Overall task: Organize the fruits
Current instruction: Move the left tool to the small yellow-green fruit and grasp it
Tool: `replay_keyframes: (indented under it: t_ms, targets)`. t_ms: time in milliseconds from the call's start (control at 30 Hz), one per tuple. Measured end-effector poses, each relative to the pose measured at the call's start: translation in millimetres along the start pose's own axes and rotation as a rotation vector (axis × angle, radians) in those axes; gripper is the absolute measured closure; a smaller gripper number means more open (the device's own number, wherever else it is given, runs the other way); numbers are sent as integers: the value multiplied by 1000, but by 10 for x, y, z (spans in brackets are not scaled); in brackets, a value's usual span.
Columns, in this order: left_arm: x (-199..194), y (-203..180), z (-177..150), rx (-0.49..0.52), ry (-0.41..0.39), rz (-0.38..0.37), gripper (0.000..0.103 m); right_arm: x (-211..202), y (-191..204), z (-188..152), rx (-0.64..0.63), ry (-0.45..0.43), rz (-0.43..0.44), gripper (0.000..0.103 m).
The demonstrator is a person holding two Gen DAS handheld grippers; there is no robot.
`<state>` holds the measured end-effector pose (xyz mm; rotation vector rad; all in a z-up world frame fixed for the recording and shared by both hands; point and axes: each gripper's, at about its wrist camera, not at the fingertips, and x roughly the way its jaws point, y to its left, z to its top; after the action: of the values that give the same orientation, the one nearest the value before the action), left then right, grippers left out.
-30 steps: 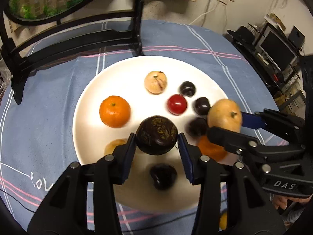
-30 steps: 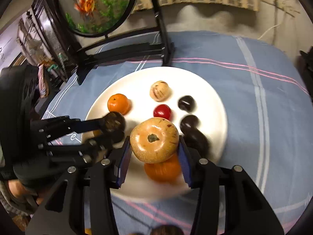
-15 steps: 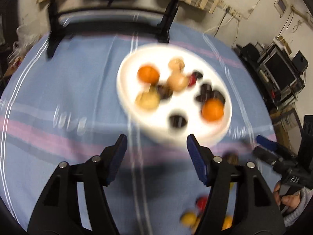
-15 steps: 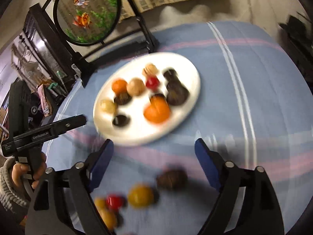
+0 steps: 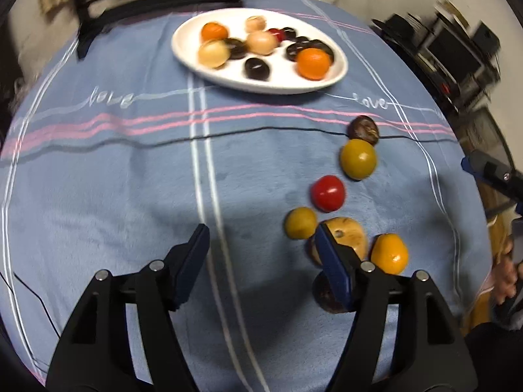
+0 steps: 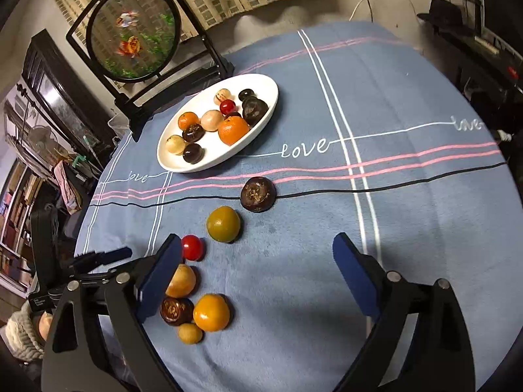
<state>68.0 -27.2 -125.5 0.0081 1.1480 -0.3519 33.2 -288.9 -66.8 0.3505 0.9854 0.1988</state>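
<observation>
A white plate (image 6: pixel 196 168) (image 5: pixel 261 81) at the far side of the blue cloth holds several fruits: oranges, dark ones, pale ones and a red one. Loose on the cloth lie a dark brown fruit (image 6: pixel 258 194), a yellow-green one (image 6: pixel 224 223), a red tomato (image 6: pixel 192 247), a tan fruit (image 6: pixel 181 281) and an orange (image 6: pixel 211 312), among others. My right gripper (image 6: pixel 256 241) hangs over bare cloth right of them, jaws opening, nothing between. My left gripper (image 5: pixel 261 232) is empty too, jaws opening, its right finger in front of the tan fruit (image 5: pixel 348 235).
A round fish picture on a black stand (image 6: pixel 135 32) rises behind the plate. The table's rounded edge runs close on the right, with a dark desk (image 5: pixel 457 55) beyond. A hand in a knit sleeve (image 6: pixel 23 333) holds the left gripper.
A second ago the left gripper was shut on a dark fruit and the right on a tan one over the plate. Both fruits now lie on it; both grippers have pulled back and opened.
</observation>
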Motion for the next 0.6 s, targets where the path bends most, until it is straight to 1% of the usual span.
replay_keyframes:
  t_ms: [200, 333, 367, 433, 500, 533, 600]
  targets:
    - [110, -107, 46, 22, 11, -25, 34, -152, -147, -66, 36, -15, -47, 9]
    - [279, -73, 63, 14, 40, 5, 33, -242, -239, -114, 61, -22, -69, 9]
    - [305, -51, 59, 16, 41, 22, 28, -259, -256, -119, 66, -26, -75, 9]
    - [269, 61, 55, -8, 18, 46, 24, -278, -285, -114, 79, -35, -79, 9]
    - [181, 221, 41, -47, 1, 96, 26, -279, -287, -106, 84, -37, -75, 9]
    - [133, 332, 22, -76, -2, 101, 26, -271, -275, -100, 81, -35, -72, 9]
    - [50, 474, -15, -118, -6, 83, 27, -236, -228, -88, 64, -25, -66, 9]
